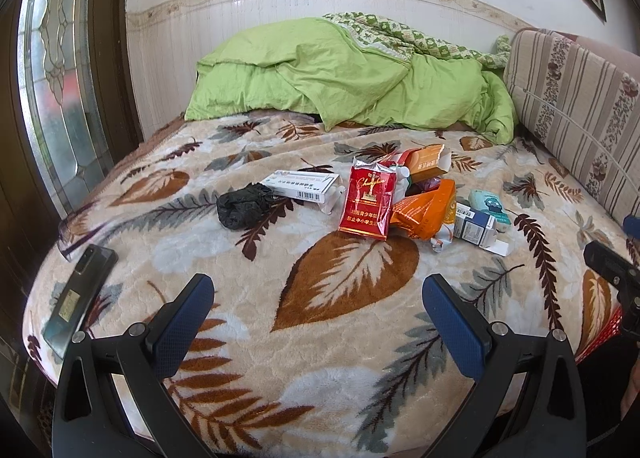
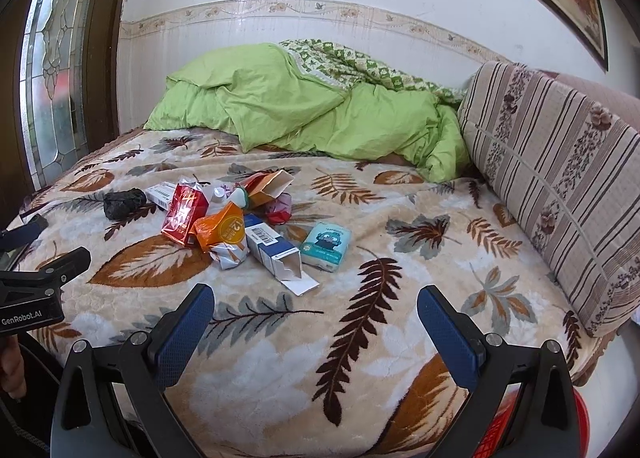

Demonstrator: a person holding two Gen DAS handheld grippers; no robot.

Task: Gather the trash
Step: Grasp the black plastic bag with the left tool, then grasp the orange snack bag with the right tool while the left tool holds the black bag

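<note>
Trash lies in a loose pile mid-bed: a red cigarette pack (image 1: 367, 202) (image 2: 185, 209), an orange crumpled wrapper (image 1: 428, 209) (image 2: 224, 230), an open orange carton (image 1: 430, 163) (image 2: 268, 185), a white box (image 1: 302, 185), a black crumpled bag (image 1: 244, 203) (image 2: 124, 202), an open blue-and-white box (image 1: 476, 227) (image 2: 274, 250) and a teal tissue pack (image 1: 489, 205) (image 2: 326, 246). My left gripper (image 1: 318, 312) hovers open over the near blanket, short of the pile. My right gripper (image 2: 316, 322) is open too, nothing between its fingers.
A leaf-patterned blanket (image 1: 344, 318) covers the bed. A green quilt (image 1: 340, 73) is heaped at the back wall; a striped cushion (image 2: 560, 177) lines the right side. A dark phone (image 1: 78, 290) lies near the left edge. A red basket (image 2: 536, 426) shows below the bed's front.
</note>
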